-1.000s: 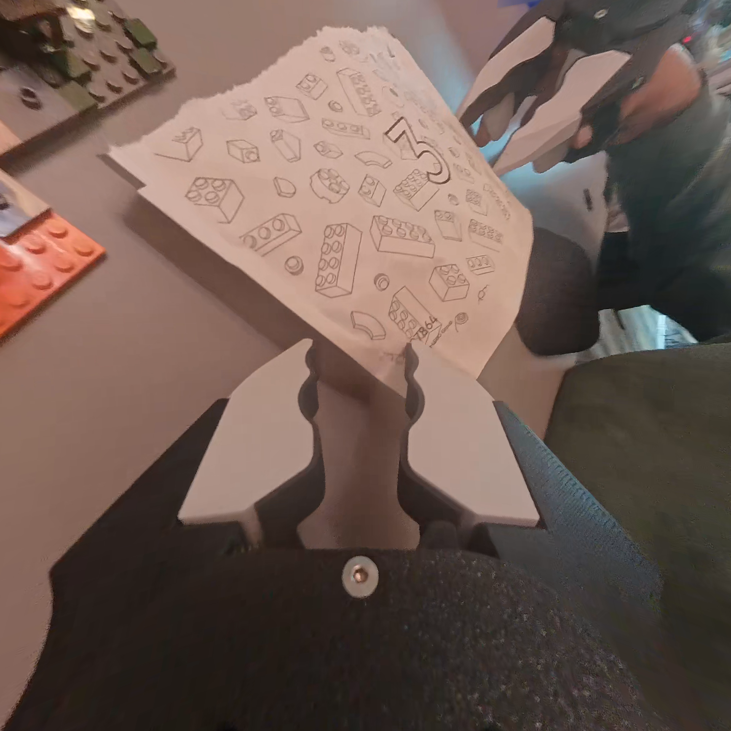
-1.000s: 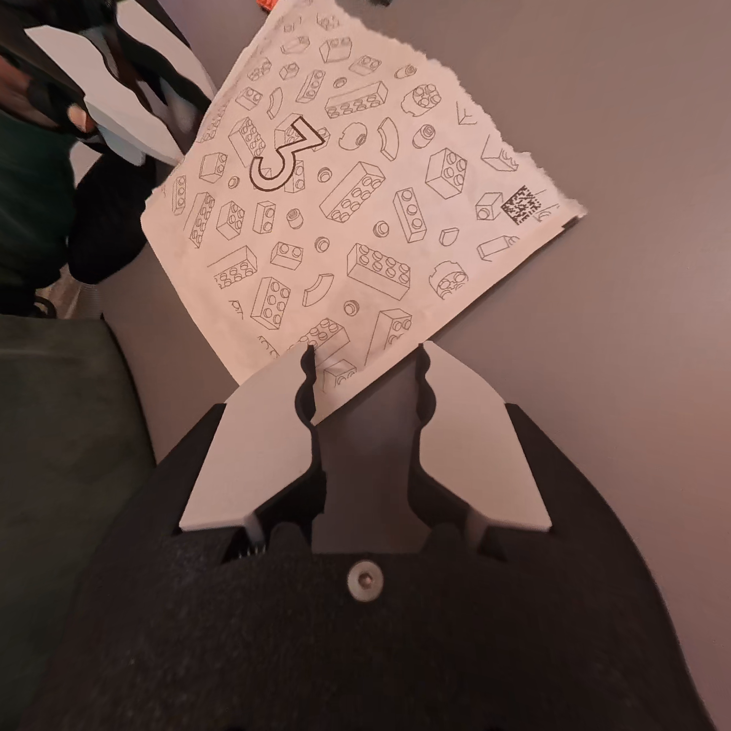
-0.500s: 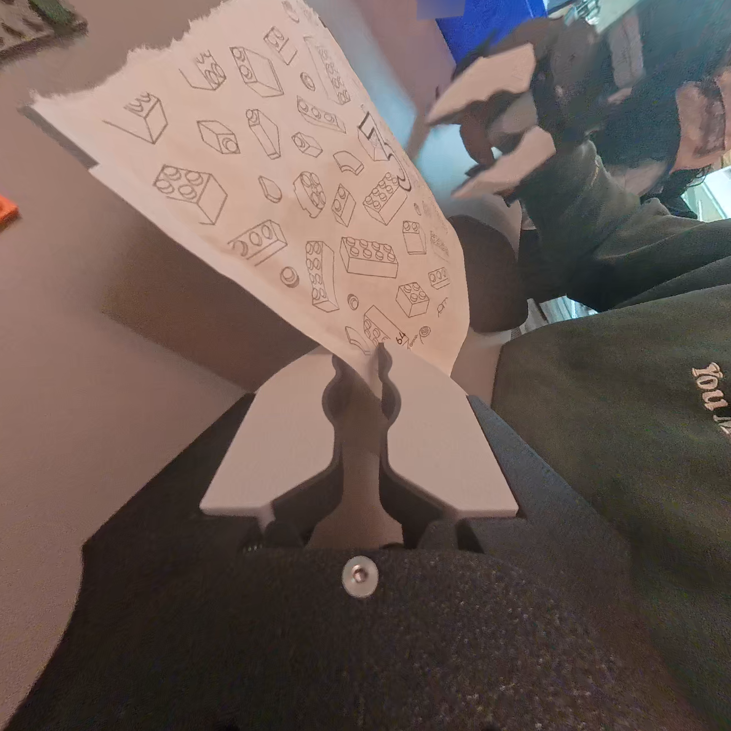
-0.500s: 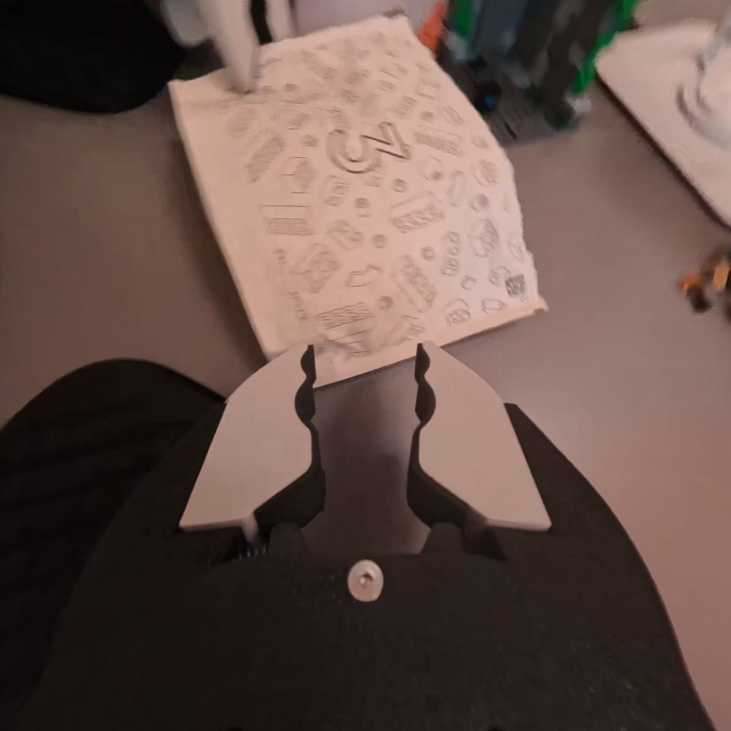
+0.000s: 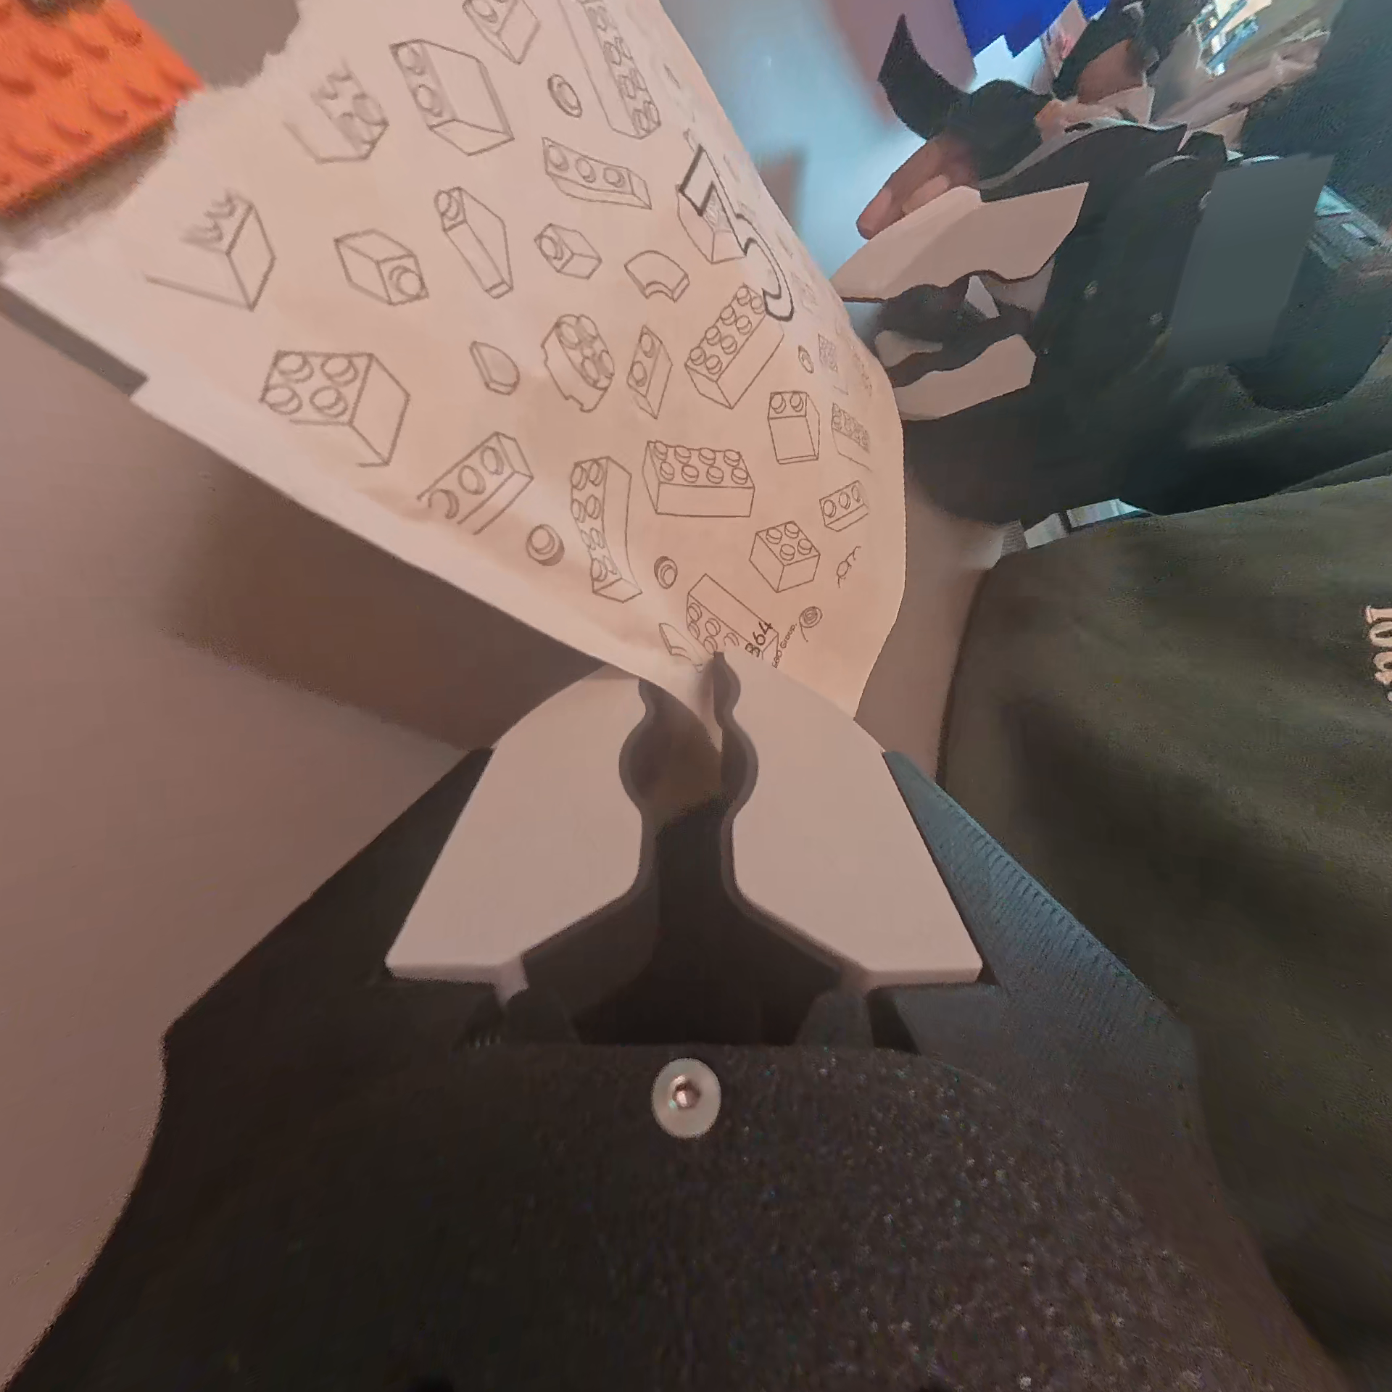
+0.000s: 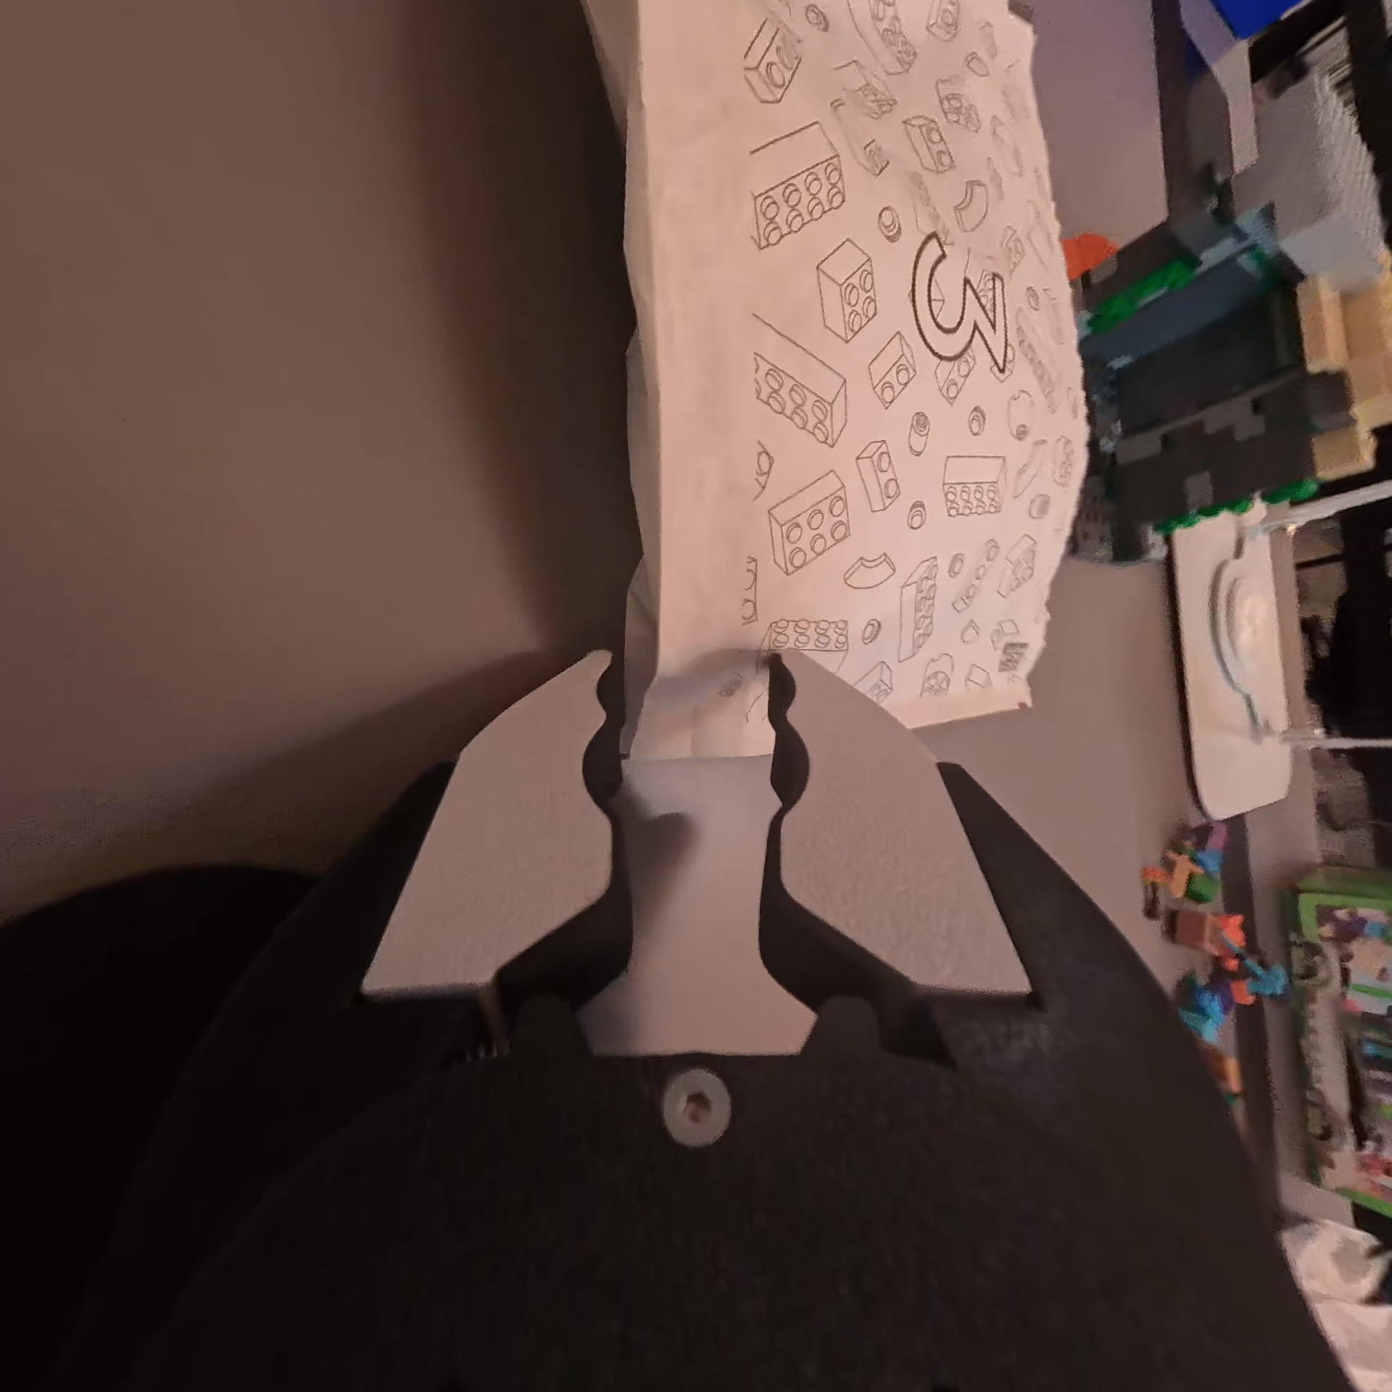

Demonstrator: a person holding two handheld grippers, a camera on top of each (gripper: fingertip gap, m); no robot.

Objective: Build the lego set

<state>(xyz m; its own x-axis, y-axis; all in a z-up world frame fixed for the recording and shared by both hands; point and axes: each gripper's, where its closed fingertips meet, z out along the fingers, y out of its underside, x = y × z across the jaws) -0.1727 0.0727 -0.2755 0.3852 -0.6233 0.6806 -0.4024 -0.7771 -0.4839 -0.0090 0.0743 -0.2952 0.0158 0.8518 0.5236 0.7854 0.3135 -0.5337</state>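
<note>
Down at the bottom centre of the left wrist view, the left gripper [image 5: 680, 669] is pinching the near corner of a white paper bag [image 5: 467, 316] printed with little brick drawings. Its jaws are sitting almost shut, just a narrow slit, with the paper tucked into it. The bag is tilting up and away toward the upper left of the frame and throwing a shadow on the grey table [image 5: 113, 602], so most of it is hanging clear of the surface. An orange studded plate [image 5: 68, 113] is peeking in at the top left corner, and a dark sweater [image 5: 1167, 753] is filling the right side. Over in the right wrist view, the right gripper [image 6: 689, 667] is sitting with its jaws a fair bit wider, and the bag's [image 6: 866, 377] folded end is filling the gap between them. The paper is creasing right at one fingertip [image 6: 779, 667], but honestly I can't tell whether both pads are actually pressing. Along the right edge of that frame, a brick build [image 6: 1205, 377], a white tray [image 6: 1235, 678] and some small toy figures [image 6: 1205, 941] are sitting well apart from the bag.
</note>
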